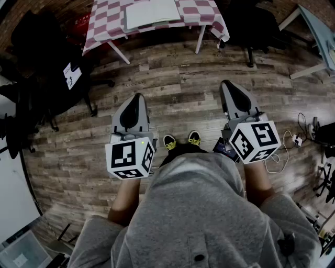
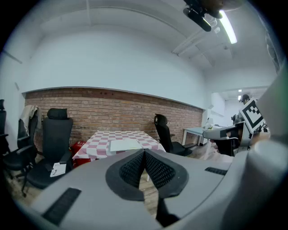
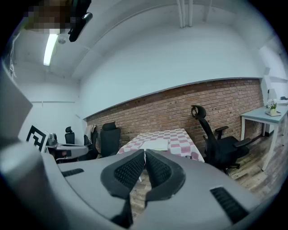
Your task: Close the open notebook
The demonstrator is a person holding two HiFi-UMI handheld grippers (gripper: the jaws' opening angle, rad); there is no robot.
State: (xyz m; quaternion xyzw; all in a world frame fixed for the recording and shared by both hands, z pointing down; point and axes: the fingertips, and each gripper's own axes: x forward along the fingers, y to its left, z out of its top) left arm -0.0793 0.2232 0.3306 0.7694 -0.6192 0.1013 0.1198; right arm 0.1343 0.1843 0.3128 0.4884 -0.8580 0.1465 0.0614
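Note:
An open white notebook (image 1: 152,12) lies flat on a table with a red-and-white checked cloth (image 1: 104,23) at the far side of the room; it also shows as the notebook (image 2: 127,144) and the notebook (image 3: 155,144) in the two gripper views. I stand well back from the table on the wooden floor. My left gripper (image 1: 135,99) and right gripper (image 1: 228,85) are held out level in front of me, both shut with nothing between the jaws. The jaw tips meet at the left gripper (image 2: 144,152) and the right gripper (image 3: 145,151).
Black office chairs stand left of the table (image 2: 56,139) and right of it (image 3: 216,139). A second pale table (image 3: 263,117) is at the right. Cables and a plug (image 1: 293,140) lie on the floor at my right. A brick wall runs behind the table.

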